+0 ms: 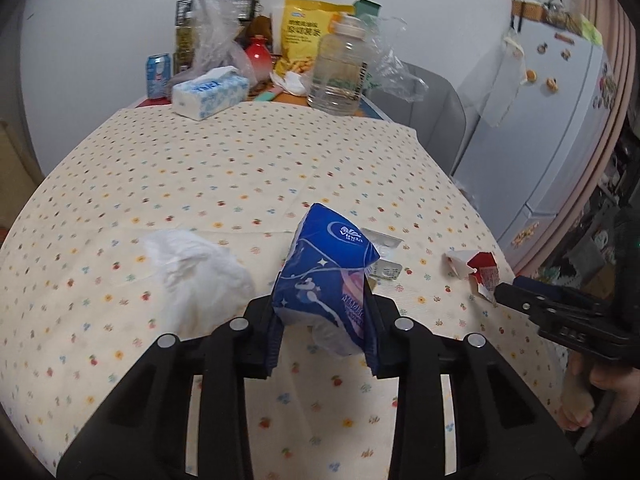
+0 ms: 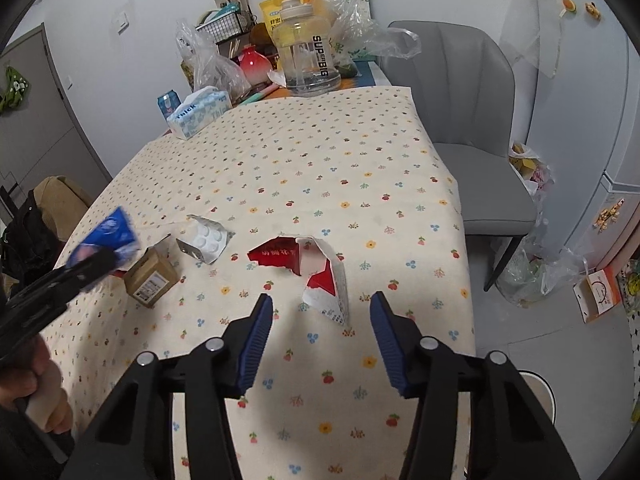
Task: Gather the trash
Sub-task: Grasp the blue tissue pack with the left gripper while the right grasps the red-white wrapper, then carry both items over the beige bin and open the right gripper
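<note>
While my left gripper point(image 1: 324, 320) fingers clamp the soft, light blue tissue pack point(image 1: 328, 276) above the tabletop point(image 1: 200, 168), my right gripper point(image 2: 322, 320) fingers, spread apart, flank the flimsy torn red carton point(image 2: 320, 276) w/ its stiffer fold best to pinch.

Your blue tissue pack point(image 1: 328, 280) covers most of the blister strip point(image 1: 384, 254) behind it in the left view. In the right view that pack point(image 2: 106, 240) blurs and its print won't read. Your left hand point(image 2: 36, 396) is cut off at the edge there.
</note>
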